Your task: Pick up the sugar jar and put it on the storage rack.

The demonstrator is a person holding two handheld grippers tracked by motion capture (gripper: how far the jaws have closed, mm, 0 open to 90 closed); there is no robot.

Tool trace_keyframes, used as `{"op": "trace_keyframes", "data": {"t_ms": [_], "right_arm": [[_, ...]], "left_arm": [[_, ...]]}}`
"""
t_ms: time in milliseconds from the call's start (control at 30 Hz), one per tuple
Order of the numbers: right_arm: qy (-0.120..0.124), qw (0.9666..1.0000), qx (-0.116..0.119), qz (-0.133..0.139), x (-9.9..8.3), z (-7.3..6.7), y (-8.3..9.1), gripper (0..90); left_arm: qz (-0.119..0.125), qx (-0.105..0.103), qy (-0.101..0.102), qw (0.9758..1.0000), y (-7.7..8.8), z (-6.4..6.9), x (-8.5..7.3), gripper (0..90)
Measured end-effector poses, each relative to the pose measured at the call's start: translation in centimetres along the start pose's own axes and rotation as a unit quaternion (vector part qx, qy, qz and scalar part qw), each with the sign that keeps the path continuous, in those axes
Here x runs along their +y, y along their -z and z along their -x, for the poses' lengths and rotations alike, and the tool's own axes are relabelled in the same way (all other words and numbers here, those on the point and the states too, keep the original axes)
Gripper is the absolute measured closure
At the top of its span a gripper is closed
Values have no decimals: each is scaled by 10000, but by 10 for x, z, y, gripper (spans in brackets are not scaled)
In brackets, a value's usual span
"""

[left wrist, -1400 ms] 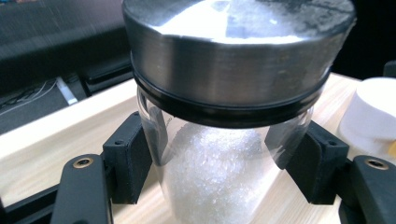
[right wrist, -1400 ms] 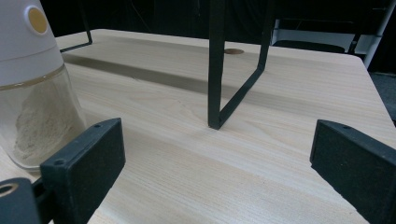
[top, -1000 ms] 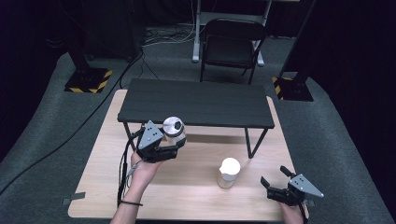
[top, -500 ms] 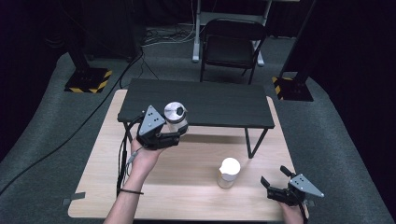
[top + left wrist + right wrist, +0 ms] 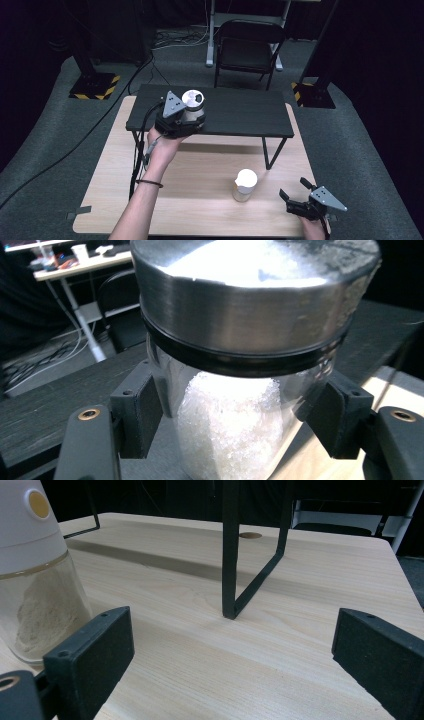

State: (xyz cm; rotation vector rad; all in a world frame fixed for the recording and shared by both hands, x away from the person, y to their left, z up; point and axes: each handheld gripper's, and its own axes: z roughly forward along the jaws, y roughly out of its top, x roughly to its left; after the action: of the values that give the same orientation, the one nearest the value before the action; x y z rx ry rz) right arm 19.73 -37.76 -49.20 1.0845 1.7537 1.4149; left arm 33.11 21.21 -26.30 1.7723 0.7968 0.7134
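A glass jar (image 5: 193, 107) with a metal lid (image 5: 250, 290) and white crystals inside sits between the jaws of my left gripper (image 5: 186, 120). The gripper is shut on it, its pads (image 5: 142, 415) pressing the glass on both sides below the lid. The jar is upright, in the air over the left front part of the black shelf (image 5: 240, 112). My right gripper (image 5: 293, 188) rests near the wooden table's (image 5: 200, 200) front right corner. It is open with nothing between its jaws. A white-capped jar (image 5: 245, 184) of pale powder stands just left of it, also the white-capped jar (image 5: 35, 570) at the right gripper view's left edge.
The black shelf stands on thin metal legs (image 5: 232, 555) across the back of the wooden table. A black chair (image 5: 248, 45) and stand bases with yellow-black stripes (image 5: 95, 85) are on the floor behind. A cable (image 5: 137, 150) trails from the left gripper.
My left gripper has lifted the metal-lidded jar up and away from me, from above the table to over the shelf's front left. The right gripper has not moved.
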Motion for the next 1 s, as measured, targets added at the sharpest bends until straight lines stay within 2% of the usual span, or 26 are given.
{"op": "trace_keyframes", "data": {"t_ms": [333, 467, 533, 633, 800, 867, 1000], "right_arm": [[-23, 10000, 1, 19, -1, 1, 0, 21], [-36, 10000, -6, 32, -1, 1, 1, 21], [-33, 10000, -5, 28, -1, 1, 1, 21], [-38, 10000, -6, 20, -1, 1, 1, 21], [-27, 10000, -7, 18, -1, 1, 1, 22], [-30, 10000, -8, 16, -1, 1, 0, 21], [-27, 10000, -2, 2, 0, 1, 0, 22]], "left_arm": [[-231, 282, 248, 9990, -24, -1, 9, 307], [-379, 255, 332, 9984, -29, -5, 11, 306], [-374, 246, 421, 9981, -30, -6, 10, 306], [-351, 227, 427, 9982, -31, -7, 9, 303], [-219, 226, 461, 9984, -27, -5, 7, 217], [-266, 230, 382, 9987, -26, -4, 9, 165], [-287, 189, 390, 9986, -22, -6, 7, 103]]}}
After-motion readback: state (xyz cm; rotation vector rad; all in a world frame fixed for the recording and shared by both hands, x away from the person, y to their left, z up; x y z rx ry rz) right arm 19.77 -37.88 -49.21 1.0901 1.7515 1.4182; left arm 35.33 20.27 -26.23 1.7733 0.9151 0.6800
